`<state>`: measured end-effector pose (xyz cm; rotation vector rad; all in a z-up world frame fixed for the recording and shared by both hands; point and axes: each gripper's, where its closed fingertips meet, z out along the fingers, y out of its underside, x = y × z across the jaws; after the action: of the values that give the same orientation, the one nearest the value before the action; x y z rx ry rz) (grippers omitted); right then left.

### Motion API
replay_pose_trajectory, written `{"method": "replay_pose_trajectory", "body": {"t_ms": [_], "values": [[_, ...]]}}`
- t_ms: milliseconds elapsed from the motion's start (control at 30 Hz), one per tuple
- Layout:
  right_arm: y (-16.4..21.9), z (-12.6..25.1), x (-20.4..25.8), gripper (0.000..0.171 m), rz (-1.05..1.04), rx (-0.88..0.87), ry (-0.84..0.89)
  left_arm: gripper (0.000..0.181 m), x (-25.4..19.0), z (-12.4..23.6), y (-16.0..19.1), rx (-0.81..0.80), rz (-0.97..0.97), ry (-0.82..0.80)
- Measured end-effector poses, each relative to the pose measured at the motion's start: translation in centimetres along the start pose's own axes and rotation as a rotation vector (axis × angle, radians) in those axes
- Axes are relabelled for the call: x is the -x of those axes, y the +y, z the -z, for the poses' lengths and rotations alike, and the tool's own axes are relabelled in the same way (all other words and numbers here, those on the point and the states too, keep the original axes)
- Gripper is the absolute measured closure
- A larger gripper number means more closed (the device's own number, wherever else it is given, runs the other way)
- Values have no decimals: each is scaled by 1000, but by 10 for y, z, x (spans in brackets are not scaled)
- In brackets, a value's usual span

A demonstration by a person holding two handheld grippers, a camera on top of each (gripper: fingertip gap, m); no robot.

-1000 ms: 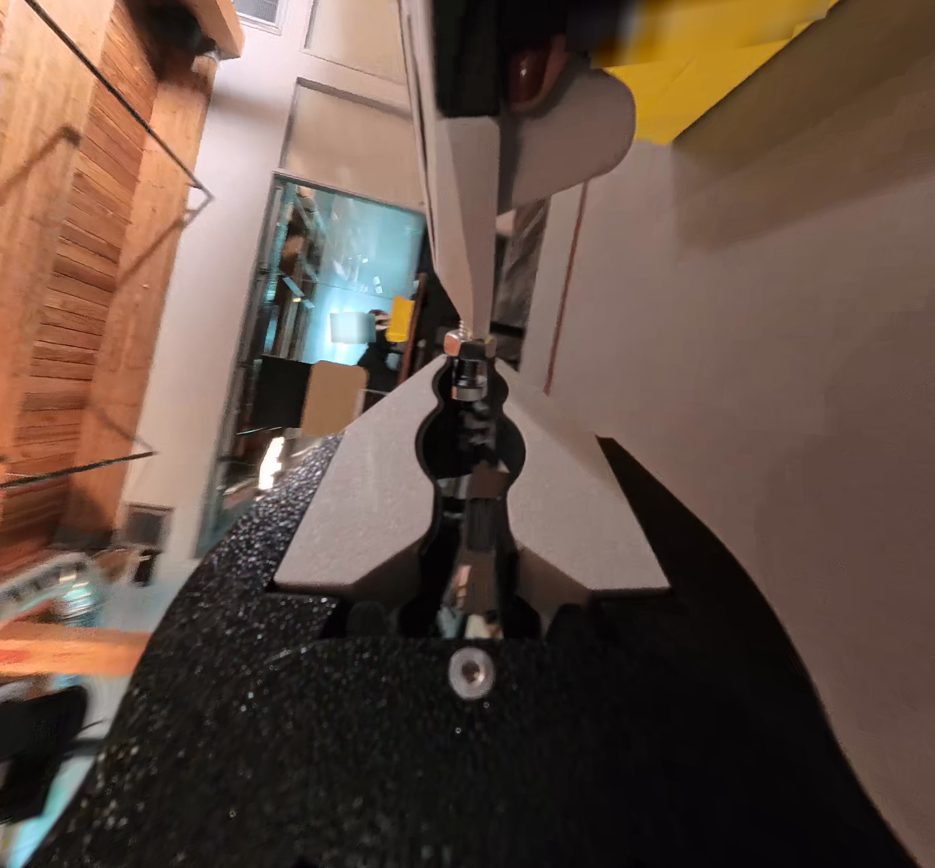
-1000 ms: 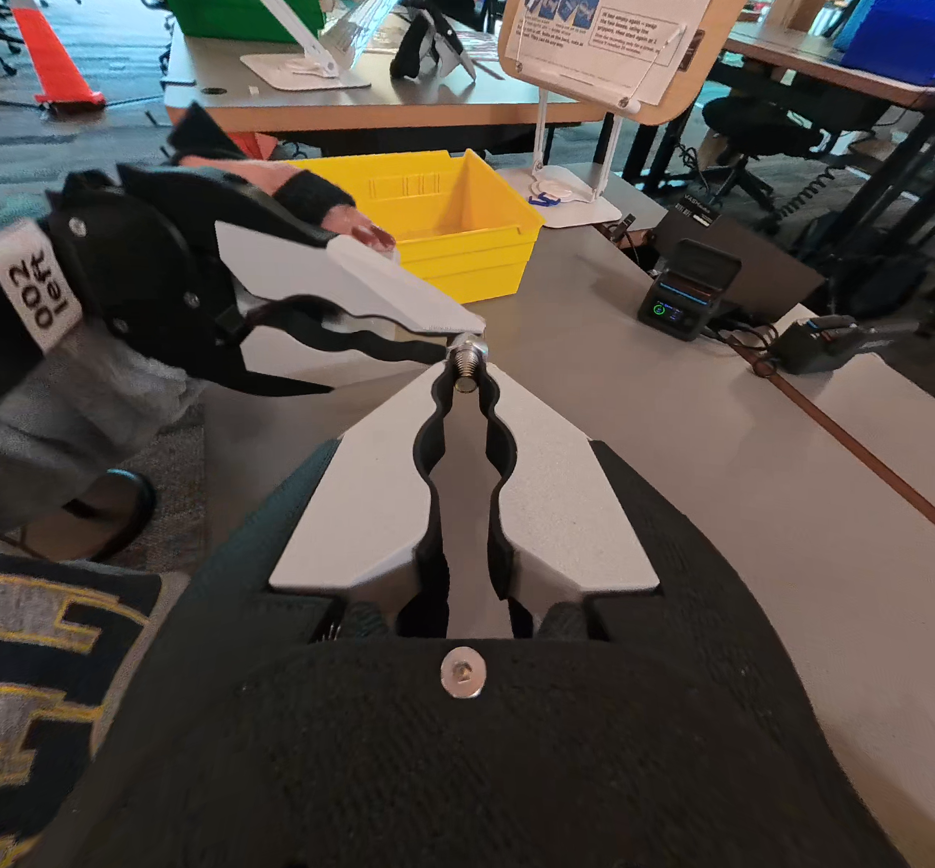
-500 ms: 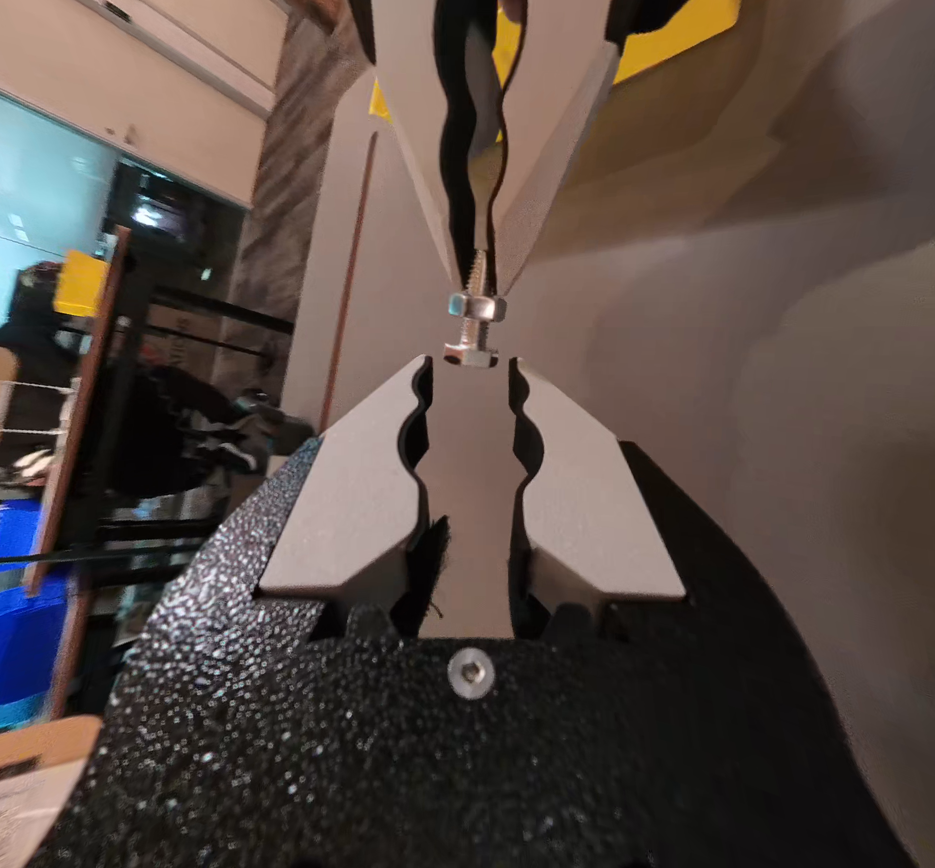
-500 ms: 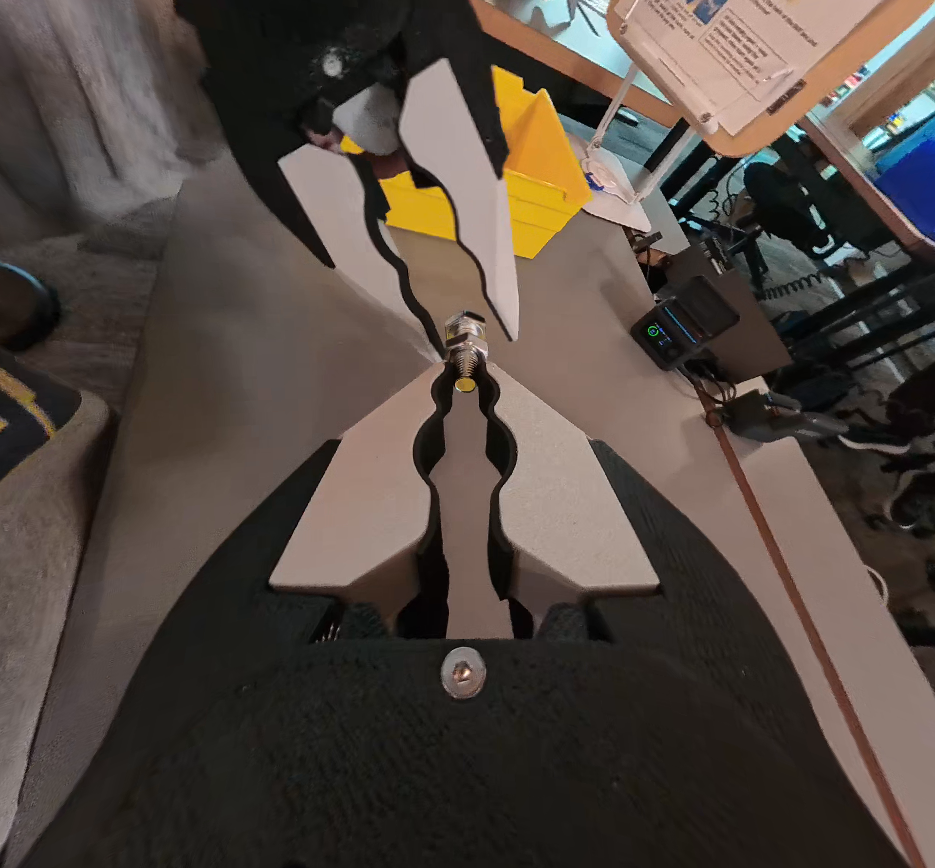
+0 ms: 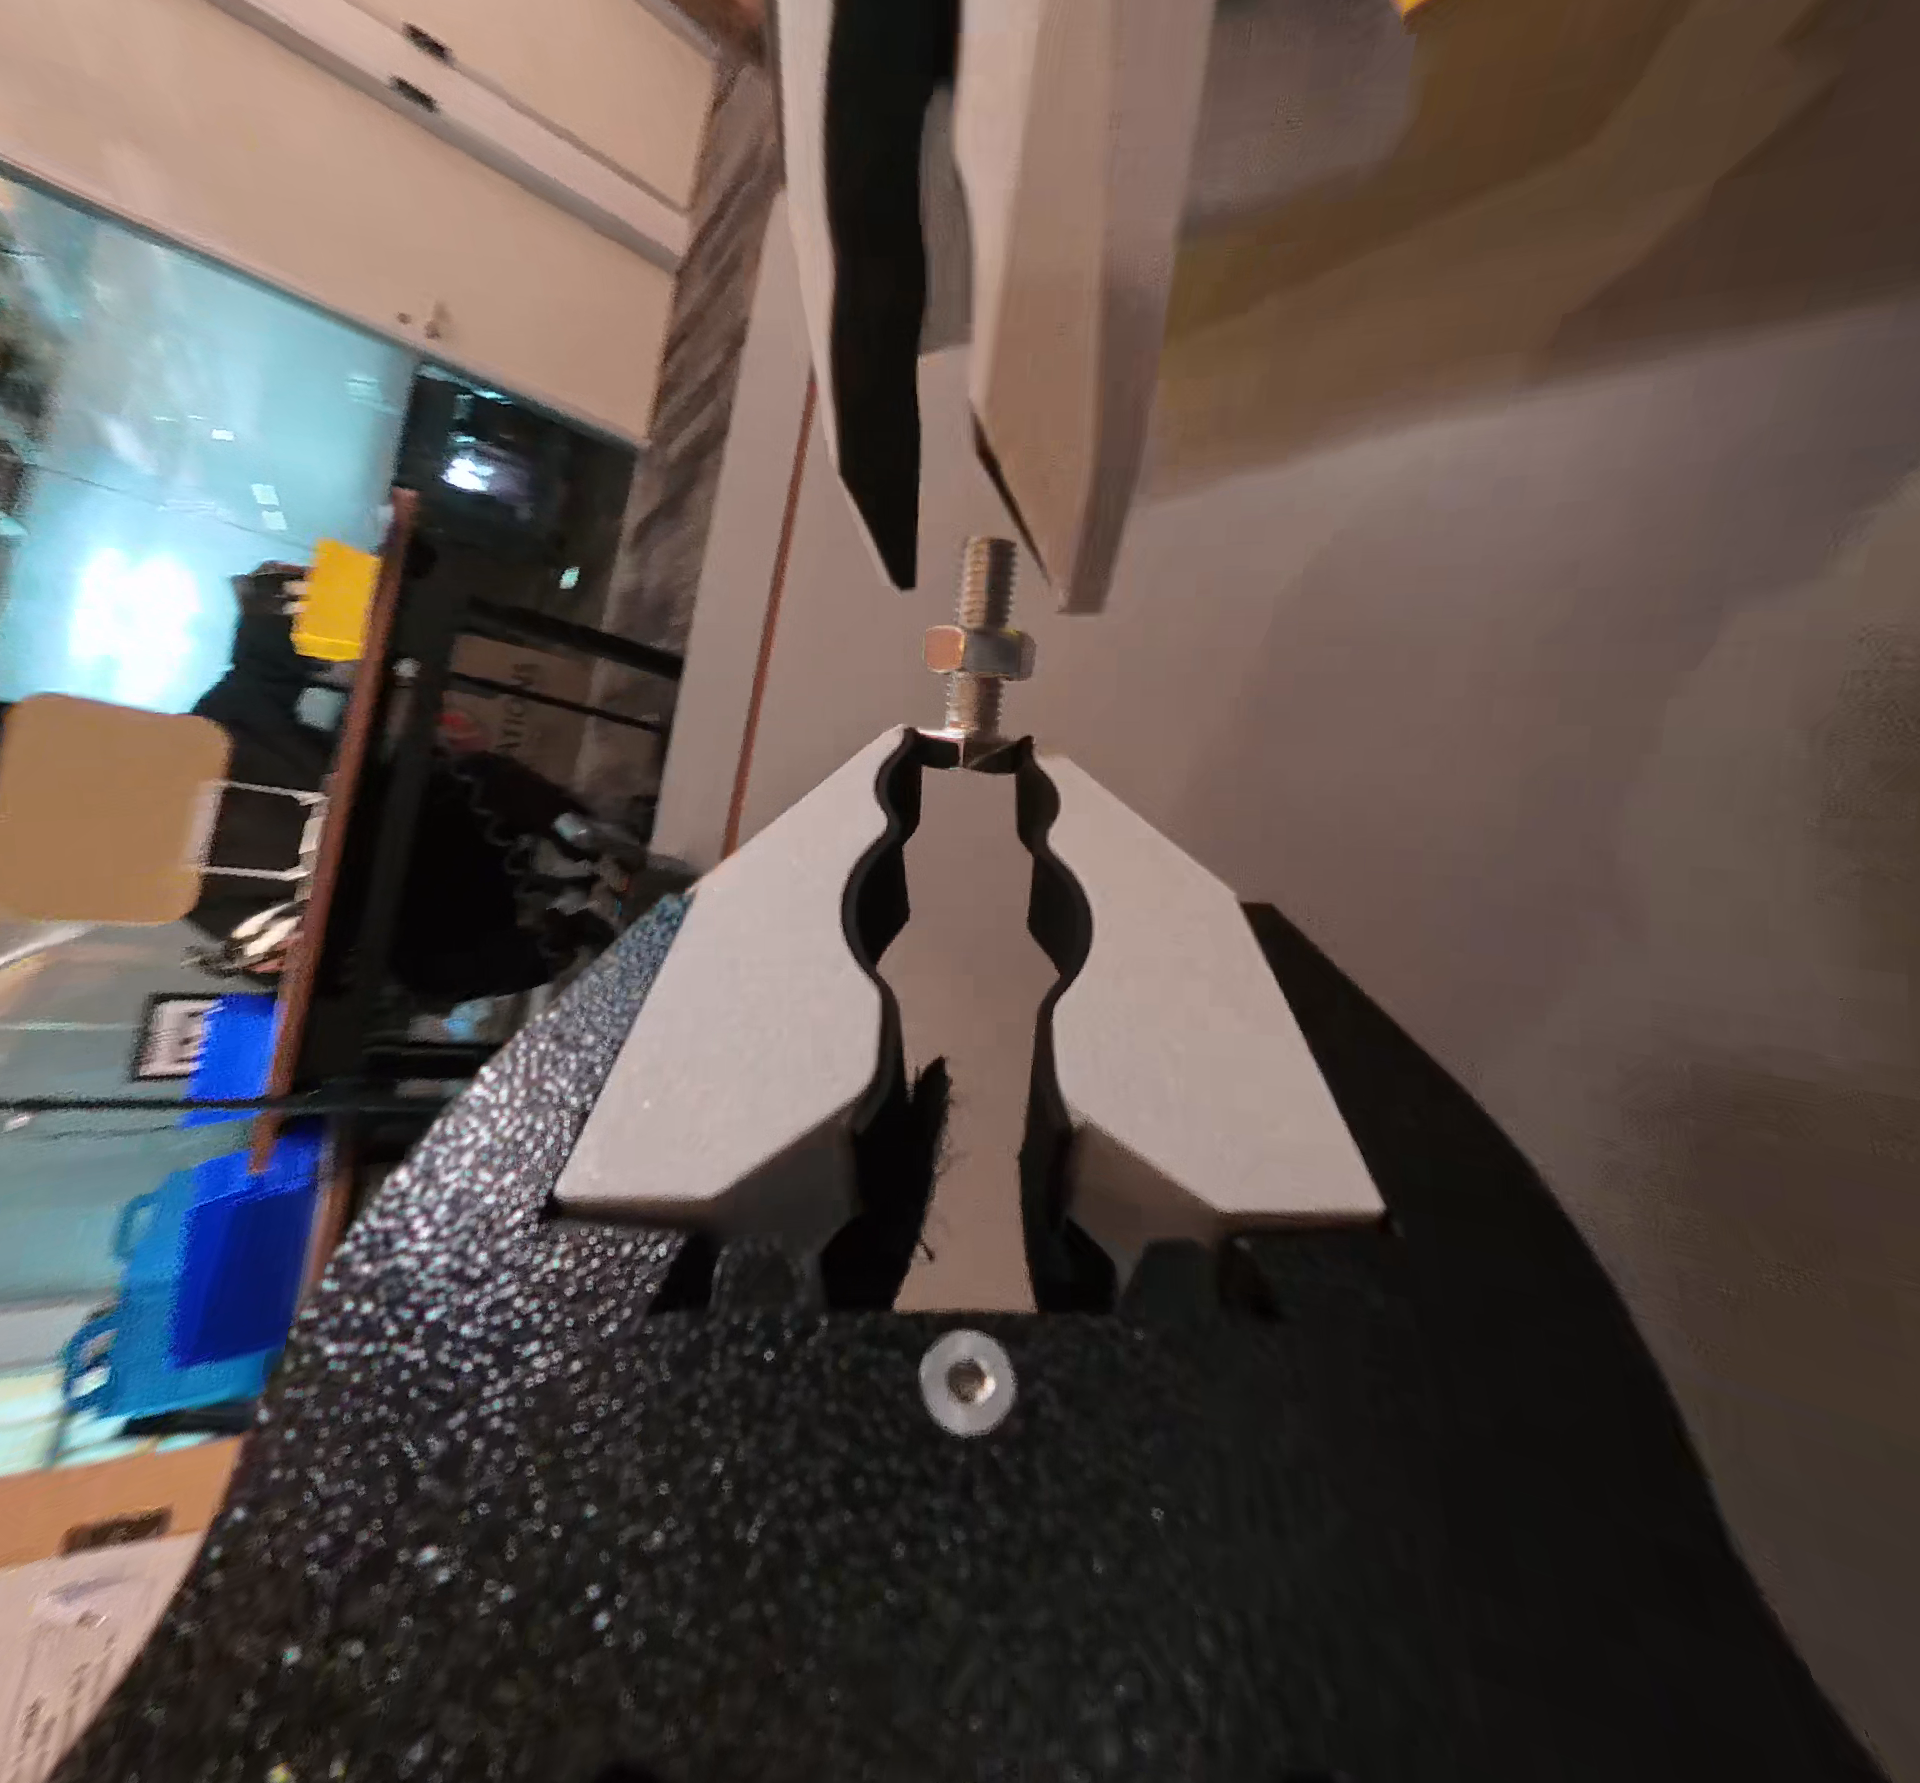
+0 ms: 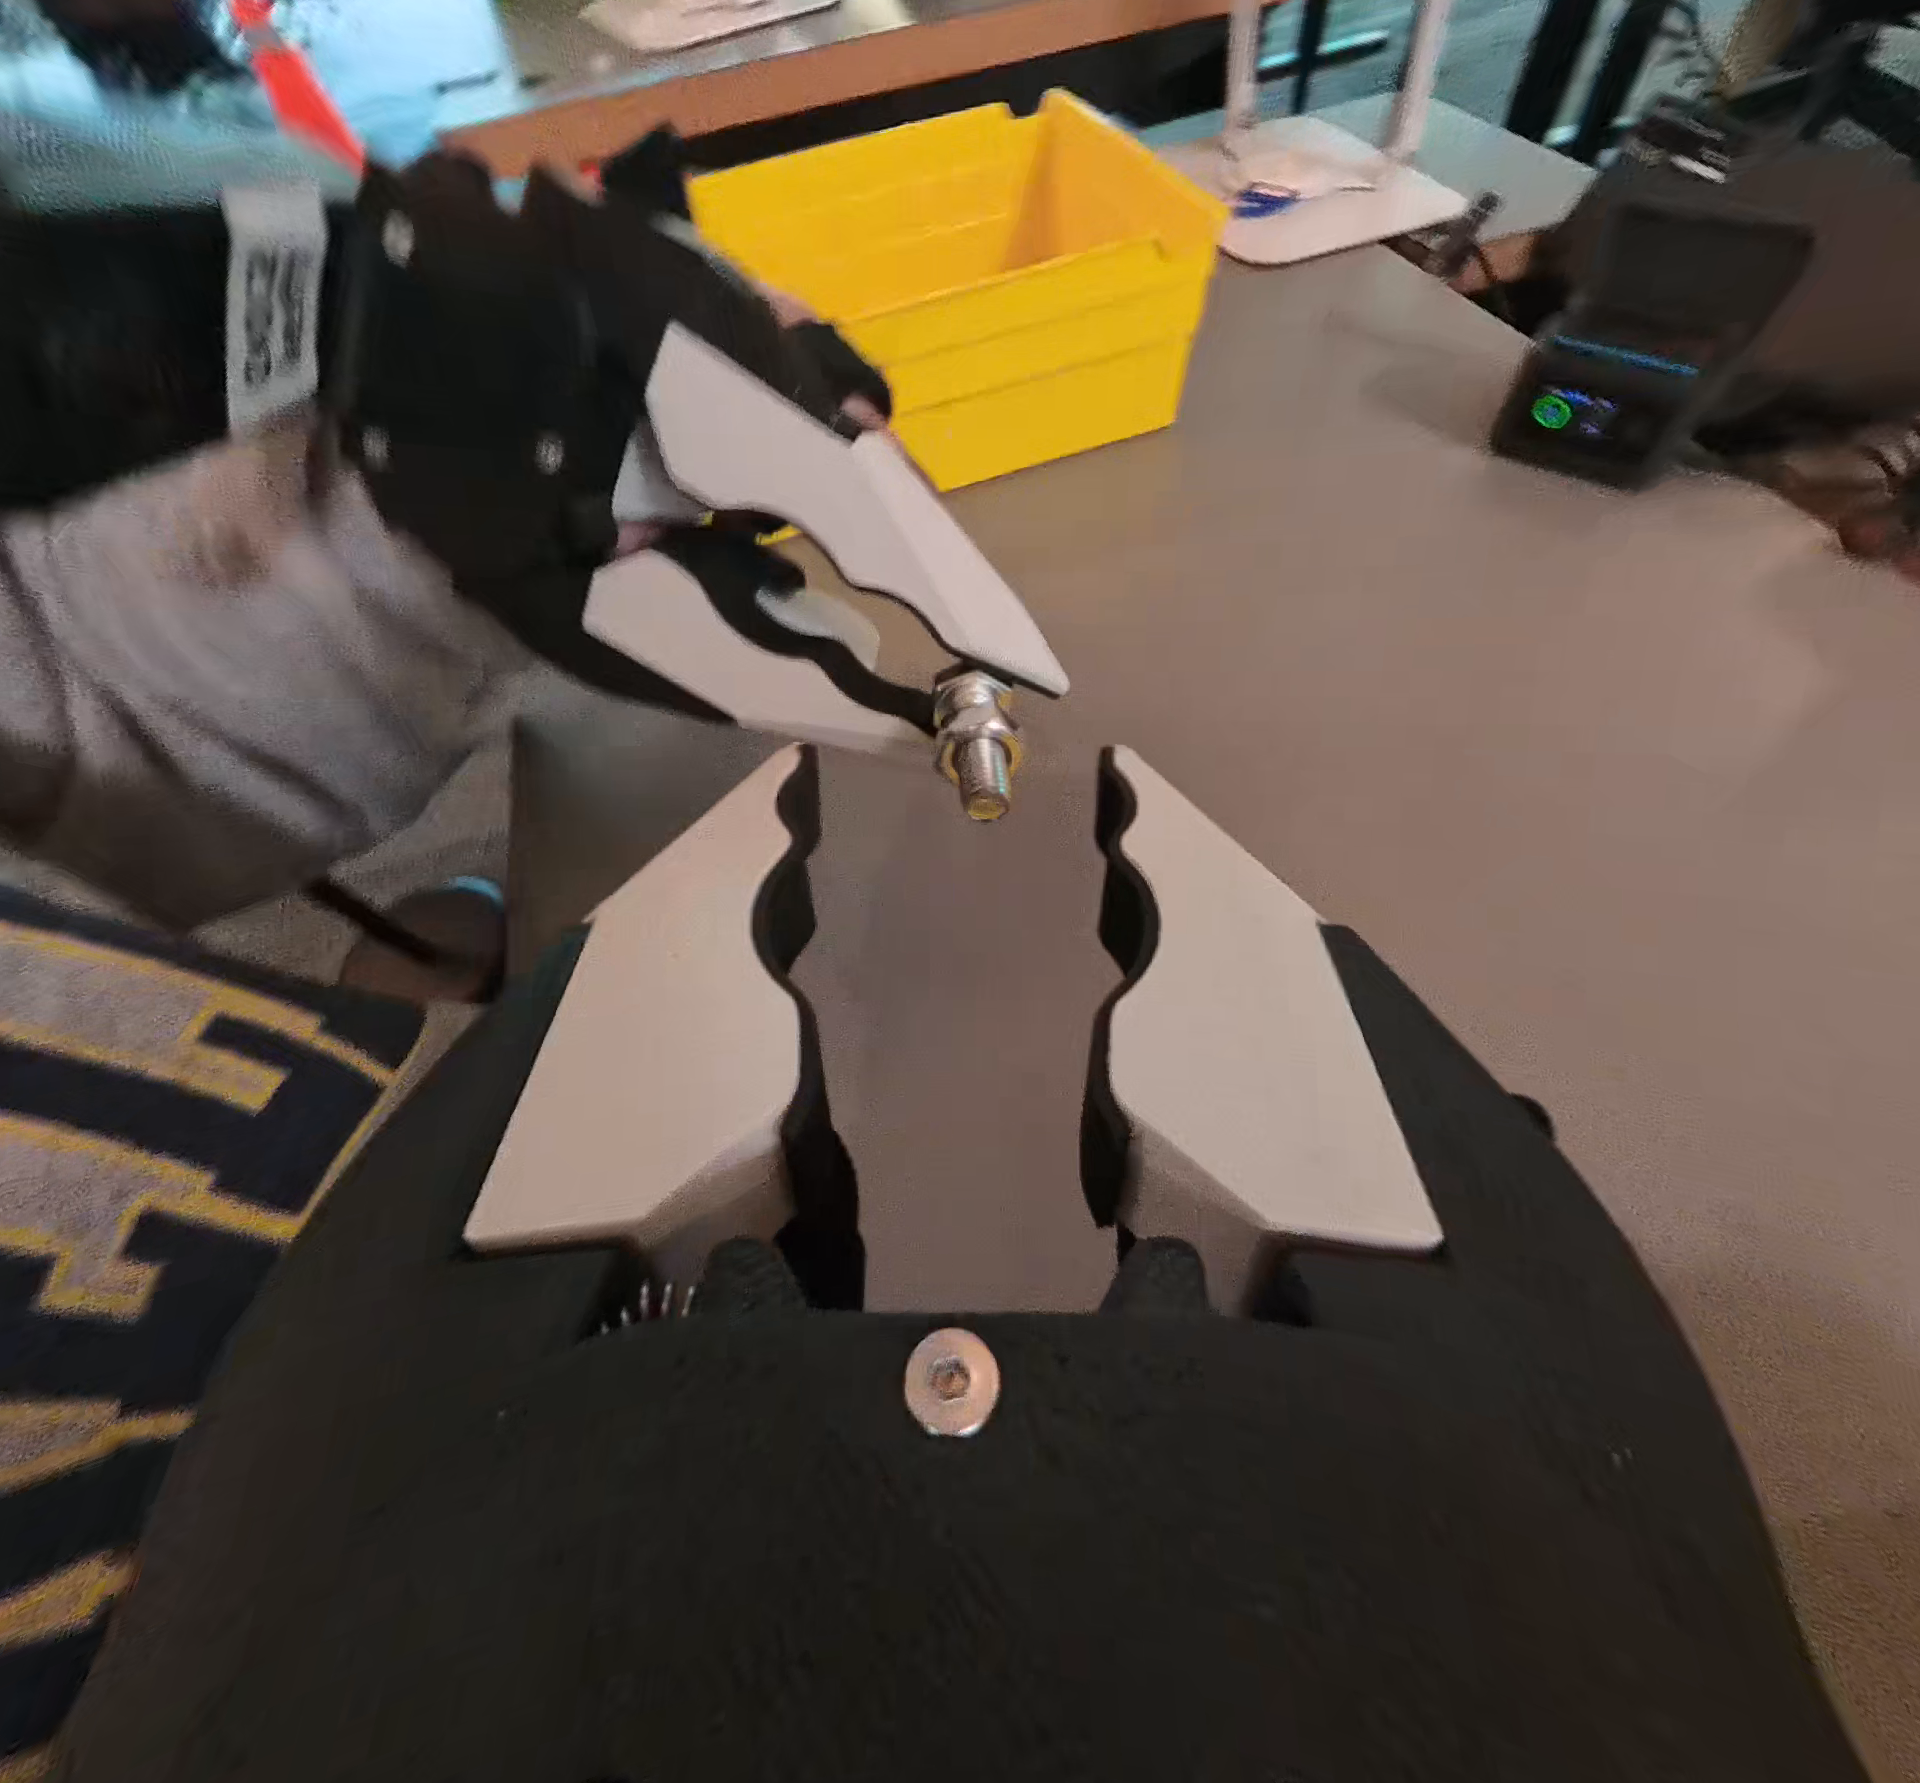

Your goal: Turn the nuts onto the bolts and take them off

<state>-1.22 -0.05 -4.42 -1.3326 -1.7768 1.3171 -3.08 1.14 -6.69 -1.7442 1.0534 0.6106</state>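
Right wrist view: white label (image 6: 272, 308), writing blurred.

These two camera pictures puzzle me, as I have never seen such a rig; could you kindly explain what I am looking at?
A person holds two hand-held claws, each with a camera looking forward along its two pale fingers. In the left wrist view, the left claw is shut on the head of a bolt, which has a nut threaded partway along it. The claw hanging in from the top of that picture is the other one. In the right wrist view, the right claw is open, its fingers either side of the bolt's threaded end without touching it. Behind, on the grey table, stand a yellow bin and a small black device with a lit screen.
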Motion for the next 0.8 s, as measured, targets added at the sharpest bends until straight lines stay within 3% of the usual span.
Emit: {"method": "replay_pose_trajectory", "body": {"t_ms": [33,133,233,400,600,800], "values": [[8,-3,-5,115,-33,-21,22,165,-5,-10,9,16,-25,-42],[43,-16,-16,110,-58,8,74,165,-18,-32,36,27,-78,-165],[67,-26,-19,105,-25,49,77,165,-31,-44,52,-13,-6,-191],[84,-37,-19,105,19,114,67,165,-52,-49,58,-36,37,-65],[101,-47,-18,108,-80,223,-6,164,-56,-50,60,-46,78,-11],[89,-57,-22,113,-117,175,-34,165,-60,-51,61,-28,55,8]]}}
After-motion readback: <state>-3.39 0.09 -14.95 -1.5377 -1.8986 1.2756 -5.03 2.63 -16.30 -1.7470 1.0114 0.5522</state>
